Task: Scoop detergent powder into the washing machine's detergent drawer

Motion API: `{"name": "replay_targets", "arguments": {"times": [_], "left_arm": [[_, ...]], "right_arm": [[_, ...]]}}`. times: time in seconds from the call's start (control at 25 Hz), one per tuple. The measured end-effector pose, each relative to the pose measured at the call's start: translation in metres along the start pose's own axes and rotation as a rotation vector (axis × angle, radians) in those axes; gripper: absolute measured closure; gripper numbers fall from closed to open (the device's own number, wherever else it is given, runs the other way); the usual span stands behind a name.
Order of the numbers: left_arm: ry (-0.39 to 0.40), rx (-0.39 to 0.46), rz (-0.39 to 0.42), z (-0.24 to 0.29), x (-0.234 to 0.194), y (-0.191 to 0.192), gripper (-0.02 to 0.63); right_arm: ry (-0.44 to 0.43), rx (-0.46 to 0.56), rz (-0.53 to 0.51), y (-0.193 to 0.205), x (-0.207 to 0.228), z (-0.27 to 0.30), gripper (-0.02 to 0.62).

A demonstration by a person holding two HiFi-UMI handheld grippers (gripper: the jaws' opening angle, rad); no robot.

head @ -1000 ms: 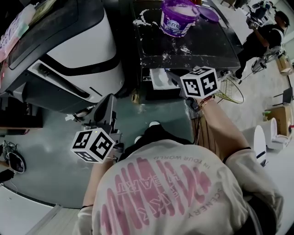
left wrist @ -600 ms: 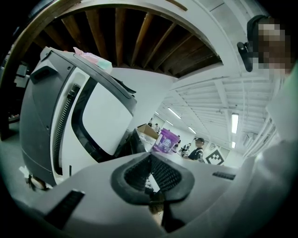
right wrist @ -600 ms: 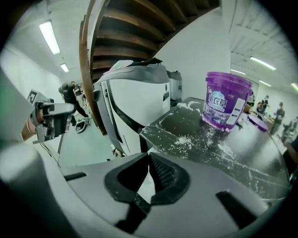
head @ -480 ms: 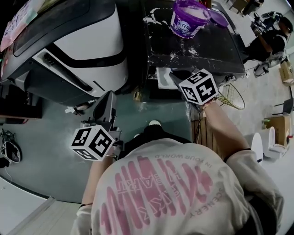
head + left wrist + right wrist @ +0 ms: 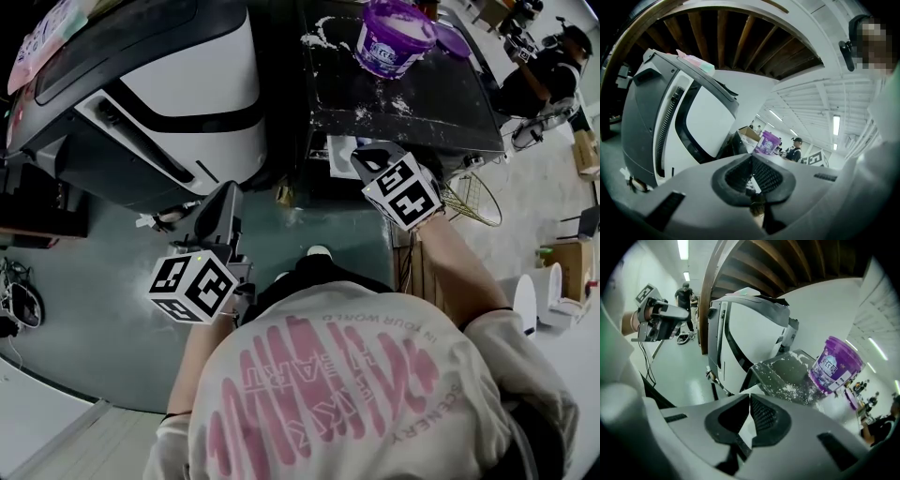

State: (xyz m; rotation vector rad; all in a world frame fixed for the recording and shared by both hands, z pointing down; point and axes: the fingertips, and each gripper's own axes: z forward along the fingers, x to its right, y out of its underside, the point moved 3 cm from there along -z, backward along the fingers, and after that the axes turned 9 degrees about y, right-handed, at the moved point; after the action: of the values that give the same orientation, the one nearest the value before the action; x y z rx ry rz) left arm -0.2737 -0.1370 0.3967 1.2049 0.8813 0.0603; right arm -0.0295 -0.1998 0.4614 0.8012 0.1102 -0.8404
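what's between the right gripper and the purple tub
Only the black top surface, dusted with spilled white powder. The head view shows it between the right gripper and the purple tub.

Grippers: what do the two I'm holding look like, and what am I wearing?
Both the left gripper and right gripper are light grey plastic shells with dark ribbed pads, each carrying a white cube with black square markers. The person wears a pale short-sleeved shirt with pink print.
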Motion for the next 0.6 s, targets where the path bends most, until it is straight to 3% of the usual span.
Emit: {"name": "replay_targets", "arguments": {"times": [0.6], "left_arm": [[0.008, 0.019, -0.008, -0.0073, -0.0008, -0.0026, 0.603]], "right_arm": [[0.034, -0.014, -0.073, 0.005, -0.0092, -0.0062, 0.589]]}}
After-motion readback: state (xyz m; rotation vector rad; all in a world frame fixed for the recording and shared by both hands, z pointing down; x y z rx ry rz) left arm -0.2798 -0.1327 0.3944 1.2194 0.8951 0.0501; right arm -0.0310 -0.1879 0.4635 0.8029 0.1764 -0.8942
